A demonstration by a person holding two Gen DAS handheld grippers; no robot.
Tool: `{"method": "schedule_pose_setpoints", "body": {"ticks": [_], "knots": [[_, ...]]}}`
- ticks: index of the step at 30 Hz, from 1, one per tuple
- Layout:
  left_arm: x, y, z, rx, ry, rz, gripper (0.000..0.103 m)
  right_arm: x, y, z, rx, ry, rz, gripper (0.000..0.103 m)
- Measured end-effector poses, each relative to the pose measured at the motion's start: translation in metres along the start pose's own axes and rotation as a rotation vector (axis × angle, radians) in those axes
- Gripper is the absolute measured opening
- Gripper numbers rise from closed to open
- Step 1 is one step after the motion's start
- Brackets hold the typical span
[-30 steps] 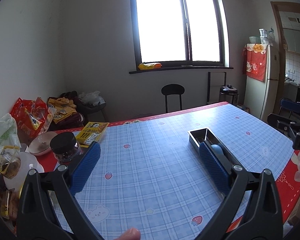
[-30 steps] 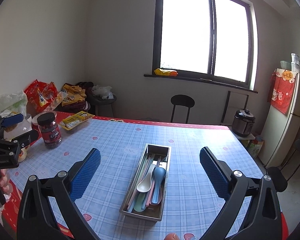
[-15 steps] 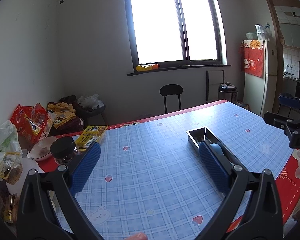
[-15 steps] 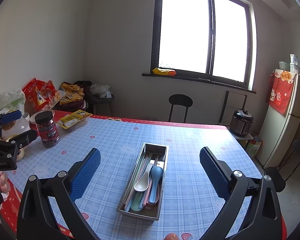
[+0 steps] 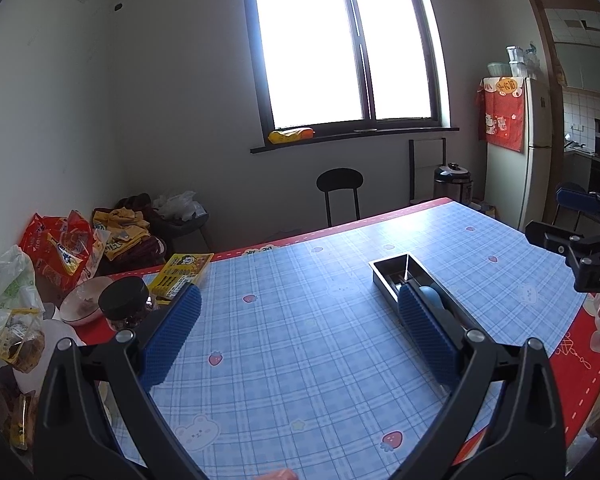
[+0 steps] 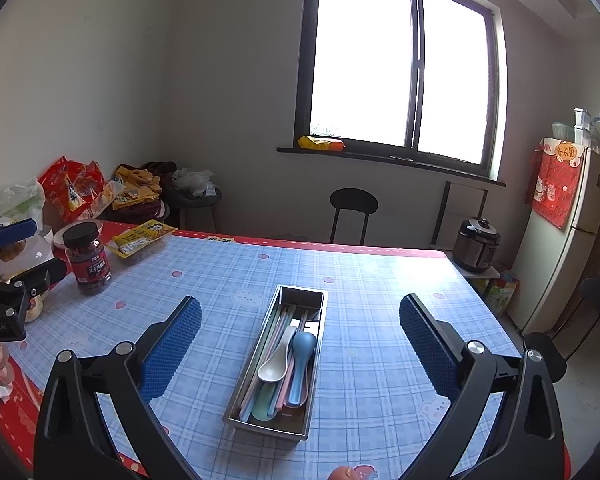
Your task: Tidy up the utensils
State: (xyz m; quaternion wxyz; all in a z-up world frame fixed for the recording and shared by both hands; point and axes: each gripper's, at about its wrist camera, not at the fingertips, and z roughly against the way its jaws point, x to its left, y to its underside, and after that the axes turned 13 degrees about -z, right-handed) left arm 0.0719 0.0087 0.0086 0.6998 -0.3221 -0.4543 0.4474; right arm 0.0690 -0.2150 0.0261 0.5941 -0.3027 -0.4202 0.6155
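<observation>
A steel tray lies lengthwise on the blue checked tablecloth. Inside it are a white spoon, a blue spoon, a green spoon and pastel chopsticks. My right gripper hovers above the tray's near half, open, with nothing between its pads. My left gripper is also open and holds nothing. It hangs over bare cloth to the left of the tray, and its right pad hides most of the tray. Each gripper shows at the edge of the other's view.
A dark jar with a black lid, a yellow packet, a bowl and snack bags crowd the table's left end. Beyond the red far edge stand a black chair, a rice cooker and a fridge.
Both views have shifted slightly, with the tray and jar sliding a little within the frames. Both grippers stay open, and the utensils in the tray have not moved.
</observation>
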Motion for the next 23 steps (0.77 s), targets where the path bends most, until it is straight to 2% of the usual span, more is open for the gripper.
{"method": "schedule_pose_setpoints", "body": {"ticks": [23], "knots": [[-0.0023,0.0042,-0.0012,0.012,0.008,-0.012,0.097,-0.0037,0.0017,0.0007,-0.013,0.042,0.017,0.097]]}}
